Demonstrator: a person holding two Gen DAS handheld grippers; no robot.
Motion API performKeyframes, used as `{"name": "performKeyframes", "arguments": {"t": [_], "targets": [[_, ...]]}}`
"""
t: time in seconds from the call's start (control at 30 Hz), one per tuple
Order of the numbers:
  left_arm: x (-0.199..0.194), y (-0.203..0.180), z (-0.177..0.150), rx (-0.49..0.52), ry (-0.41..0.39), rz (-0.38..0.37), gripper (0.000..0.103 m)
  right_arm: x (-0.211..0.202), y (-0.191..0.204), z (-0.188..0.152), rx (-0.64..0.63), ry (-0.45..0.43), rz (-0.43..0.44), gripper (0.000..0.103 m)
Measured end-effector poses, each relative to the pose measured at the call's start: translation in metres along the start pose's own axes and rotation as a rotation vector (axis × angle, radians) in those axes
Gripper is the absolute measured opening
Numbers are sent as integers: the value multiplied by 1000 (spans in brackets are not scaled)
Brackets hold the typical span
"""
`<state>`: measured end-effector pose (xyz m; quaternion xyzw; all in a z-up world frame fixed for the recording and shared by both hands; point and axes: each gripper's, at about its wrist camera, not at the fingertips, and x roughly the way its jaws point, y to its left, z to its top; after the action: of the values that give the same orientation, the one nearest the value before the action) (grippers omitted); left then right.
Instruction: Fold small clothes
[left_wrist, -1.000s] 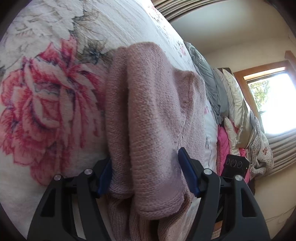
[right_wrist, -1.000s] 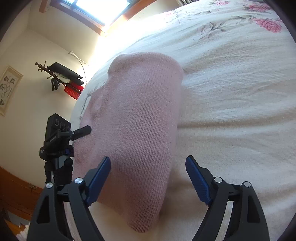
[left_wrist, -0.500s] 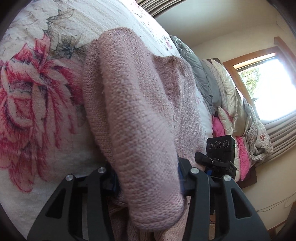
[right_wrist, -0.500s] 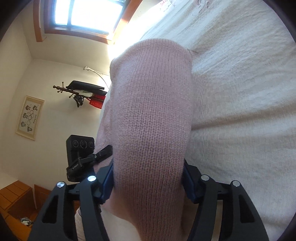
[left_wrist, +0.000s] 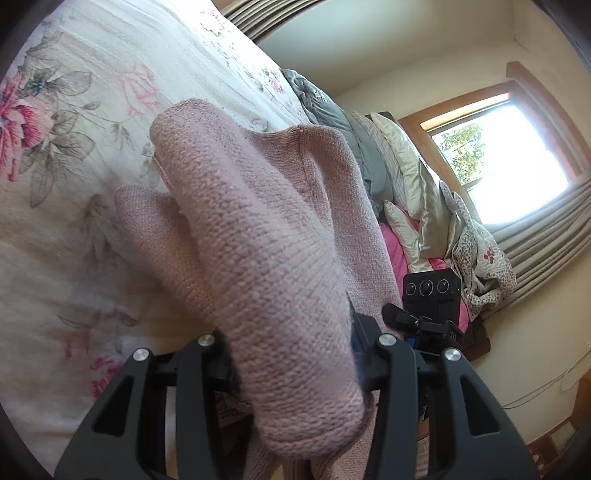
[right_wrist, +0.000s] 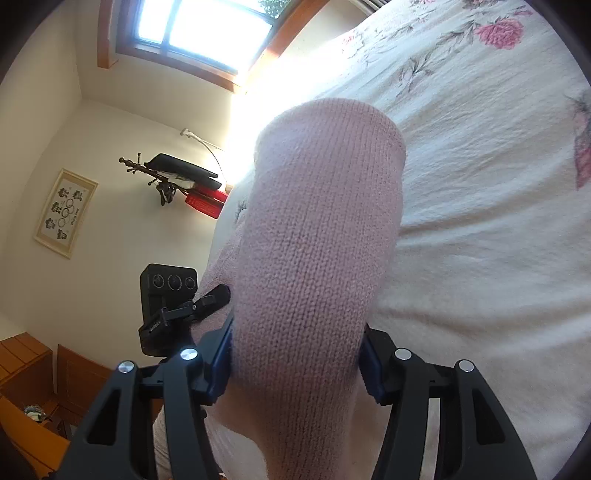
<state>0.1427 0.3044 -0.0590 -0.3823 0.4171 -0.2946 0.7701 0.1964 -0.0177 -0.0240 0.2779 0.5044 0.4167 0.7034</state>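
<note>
Left tongs (left_wrist: 291, 365) and right tongs (right_wrist: 295, 354) are each clamping a bunch of the pink knit sweater (left_wrist: 266, 236) above the floral bedspread (left_wrist: 92, 92); I'm aiming to keep both edges level while folding.

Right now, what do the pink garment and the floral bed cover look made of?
Dusty-pink garment: soft knit, likely wool or acrylic, matte; visible stitch rows and fuzz. Cream floral bed cover: woven, probably cotton, matte; fine crinkled ribbed texture.
</note>
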Motion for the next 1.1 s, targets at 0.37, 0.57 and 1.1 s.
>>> {"name": "performKeyframes", "arguments": {"t": [0.37, 0.57, 1.1], "targets": [[65, -36, -58, 16, 53, 31, 43, -66, -32, -39, 20, 10, -77, 58], [75, 4, -82, -60, 70, 65, 44, -48, -63, -59, 51, 35, -92, 59], [37, -4, -111, 37, 6, 211, 60, -60, -62, -92, 52, 12, -167, 77]]}}
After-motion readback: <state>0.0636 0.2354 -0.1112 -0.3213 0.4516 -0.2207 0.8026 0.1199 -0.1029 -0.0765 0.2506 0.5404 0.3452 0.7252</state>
